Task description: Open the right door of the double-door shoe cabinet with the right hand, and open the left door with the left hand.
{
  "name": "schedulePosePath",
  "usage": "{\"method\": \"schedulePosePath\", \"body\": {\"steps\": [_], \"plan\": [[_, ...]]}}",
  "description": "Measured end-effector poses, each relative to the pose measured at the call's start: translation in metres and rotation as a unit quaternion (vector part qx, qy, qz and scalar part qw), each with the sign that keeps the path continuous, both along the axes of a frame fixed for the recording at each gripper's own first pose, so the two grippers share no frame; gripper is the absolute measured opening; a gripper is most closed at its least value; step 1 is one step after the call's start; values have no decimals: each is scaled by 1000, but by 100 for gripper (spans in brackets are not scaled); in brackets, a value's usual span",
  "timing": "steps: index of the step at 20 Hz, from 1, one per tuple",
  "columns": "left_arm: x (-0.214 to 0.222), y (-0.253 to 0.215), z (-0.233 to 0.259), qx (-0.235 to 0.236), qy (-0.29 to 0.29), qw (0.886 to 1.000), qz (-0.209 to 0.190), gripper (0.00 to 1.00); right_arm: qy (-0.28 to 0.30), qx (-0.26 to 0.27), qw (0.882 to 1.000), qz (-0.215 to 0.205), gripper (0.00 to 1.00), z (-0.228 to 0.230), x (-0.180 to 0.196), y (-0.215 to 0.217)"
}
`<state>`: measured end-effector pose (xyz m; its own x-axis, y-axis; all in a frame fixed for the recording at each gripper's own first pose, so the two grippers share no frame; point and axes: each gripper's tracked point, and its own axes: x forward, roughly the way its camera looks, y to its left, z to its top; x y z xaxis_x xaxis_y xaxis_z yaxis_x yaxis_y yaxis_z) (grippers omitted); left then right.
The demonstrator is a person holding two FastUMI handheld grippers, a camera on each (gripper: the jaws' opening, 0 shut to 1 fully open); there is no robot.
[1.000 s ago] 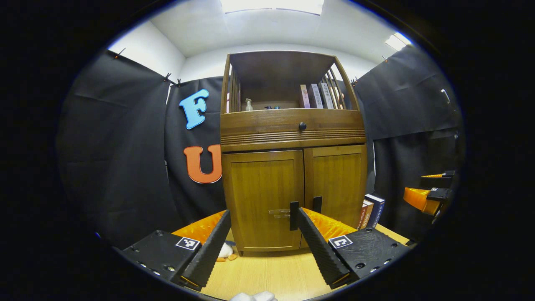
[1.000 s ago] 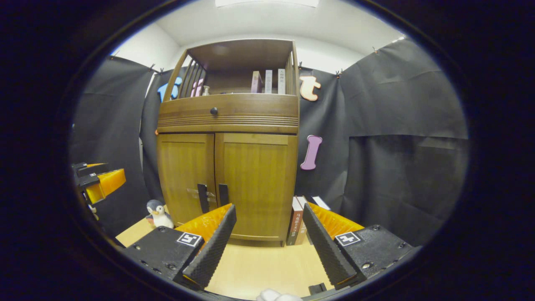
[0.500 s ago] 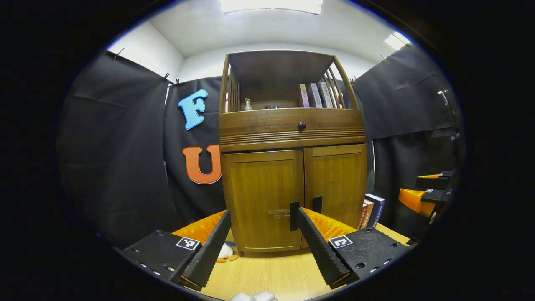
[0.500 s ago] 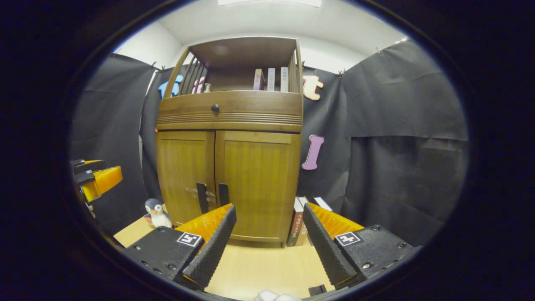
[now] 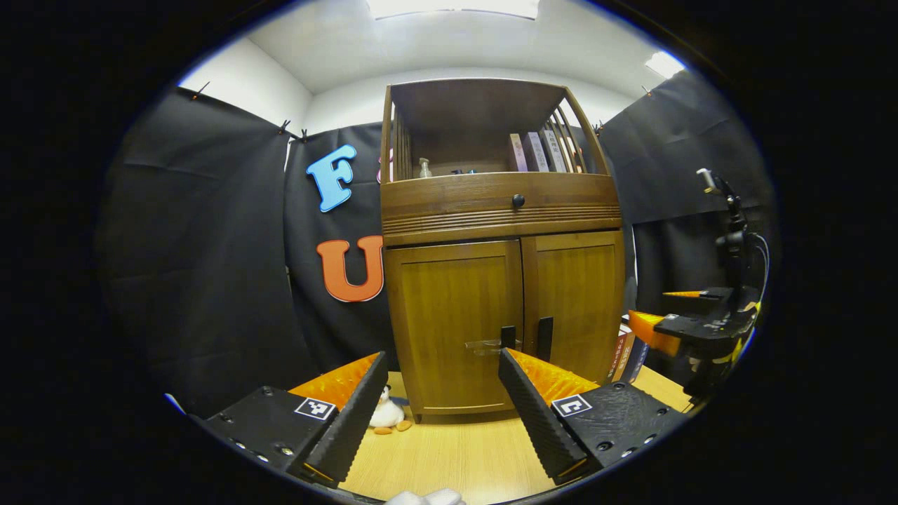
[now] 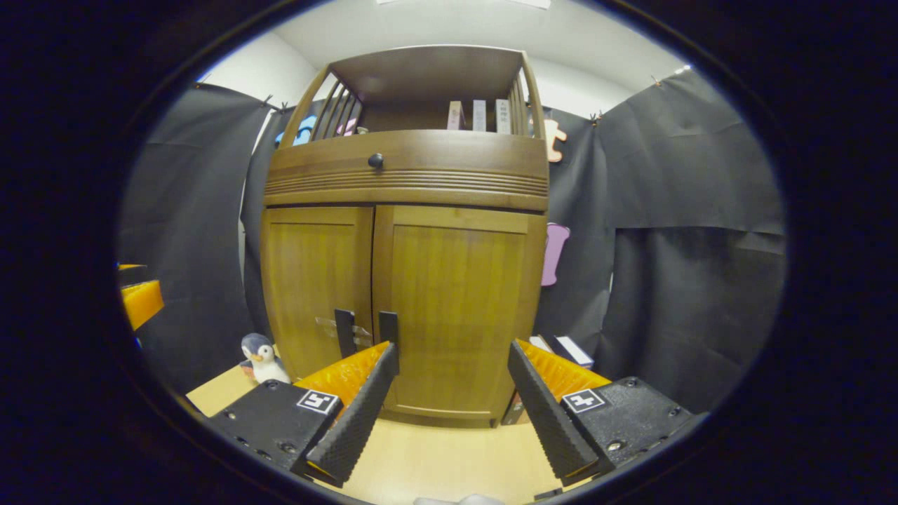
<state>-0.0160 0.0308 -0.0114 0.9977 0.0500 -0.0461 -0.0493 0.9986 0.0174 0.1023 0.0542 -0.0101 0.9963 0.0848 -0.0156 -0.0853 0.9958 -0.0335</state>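
The cabinet (image 6: 403, 280) stood at the far end of the desk (image 6: 428, 463), both doors closed. Both hand-held grippers, left (image 5: 442, 407) and right (image 6: 452, 407), were apart and empty. The doors looked stiff; each is best taken by its handle (image 6: 388, 333).

Bright, even light from white ceiling panels (image 5: 454, 7) high above the jaws; sharp focus, strong fisheye bending at edges, shelf interior perhaps too shadowed.

Wooden shoe cabinet (image 6: 403, 231) stands upright, both doors closed, dark handles (image 6: 388, 328) side by side
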Motion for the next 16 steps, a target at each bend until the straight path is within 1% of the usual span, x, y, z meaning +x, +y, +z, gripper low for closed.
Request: {"method": "schedulePosePath", "body": {"steps": [3,7,9,13,14,15,16], "plan": [[-7,14,0,-1,1,1000,17,96,7,3,1000,16,100,-7,36,25],[-15,29,-1,-3,5,999,40,96,24,-9,999,30,100,-23,86,55],[-18,38,-3,-6,7,999,53,96,29,-15,999,30,99,-33,108,66],[-25,48,-7,-14,16,997,71,96,58,-15,998,31,94,-59,144,85],[-26,51,-10,-15,20,997,75,96,63,-16,997,30,90,-63,152,87],[-28,53,-11,-15,22,997,78,96,67,-16,997,27,89,-67,161,89],[-29,56,-11,-15,24,996,80,96,74,-19,997,26,83,-74,167,91]]}}
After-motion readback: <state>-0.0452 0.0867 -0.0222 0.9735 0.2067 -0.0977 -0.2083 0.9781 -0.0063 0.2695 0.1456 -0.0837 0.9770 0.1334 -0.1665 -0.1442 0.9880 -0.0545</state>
